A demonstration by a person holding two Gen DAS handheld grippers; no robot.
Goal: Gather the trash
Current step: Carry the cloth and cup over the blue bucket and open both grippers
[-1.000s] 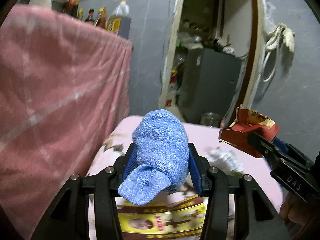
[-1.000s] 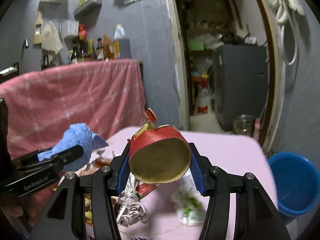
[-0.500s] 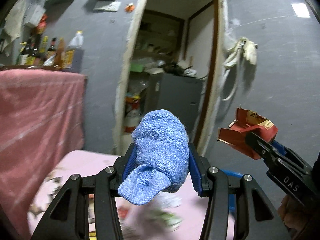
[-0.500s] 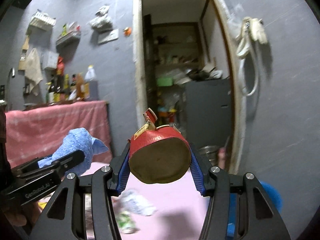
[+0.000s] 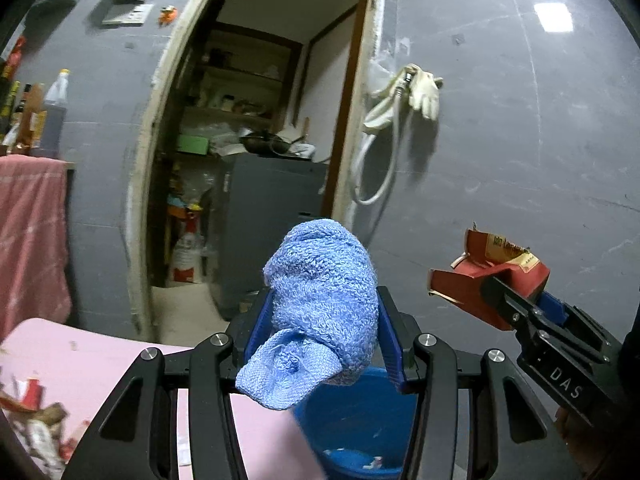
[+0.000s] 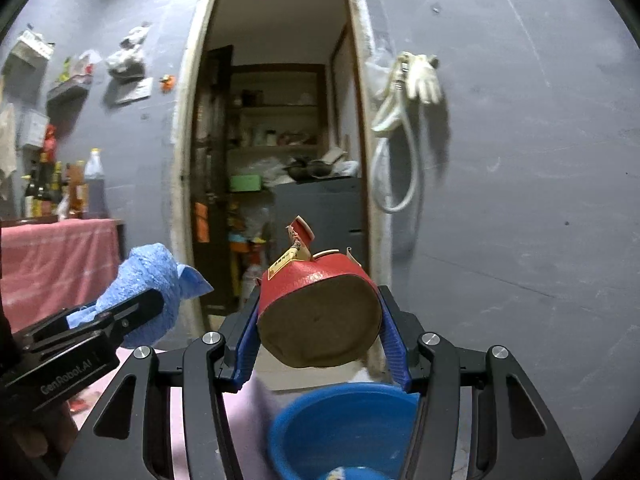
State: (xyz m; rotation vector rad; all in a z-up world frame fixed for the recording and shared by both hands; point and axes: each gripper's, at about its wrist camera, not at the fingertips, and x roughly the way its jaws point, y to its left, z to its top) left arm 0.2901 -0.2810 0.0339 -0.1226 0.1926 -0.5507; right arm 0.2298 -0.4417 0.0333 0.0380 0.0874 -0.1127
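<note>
My left gripper (image 5: 320,336) is shut on a bunched blue knitted cloth (image 5: 324,304), held in the air. It also shows at the left of the right wrist view (image 6: 148,296). My right gripper (image 6: 318,336) is shut on a crumpled red carton (image 6: 320,312) with a brown bottom; the carton shows at the right of the left wrist view (image 5: 496,276). A blue bucket (image 6: 344,424) stands on the floor below and ahead of both grippers; it also shows in the left wrist view (image 5: 360,428), with a few scraps inside.
A pink-covered table (image 5: 72,356) with scattered litter (image 5: 36,420) lies at lower left. A doorway (image 6: 280,160) opens ahead into a cluttered storeroom. A hose and glove (image 6: 416,80) hang on the grey wall. A pink-draped counter (image 6: 56,264) with bottles stands left.
Both grippers have swung right and up, away from the pink table toward the blue bucket. Each keeps its hold: cloth in the left, carton in the right.
</note>
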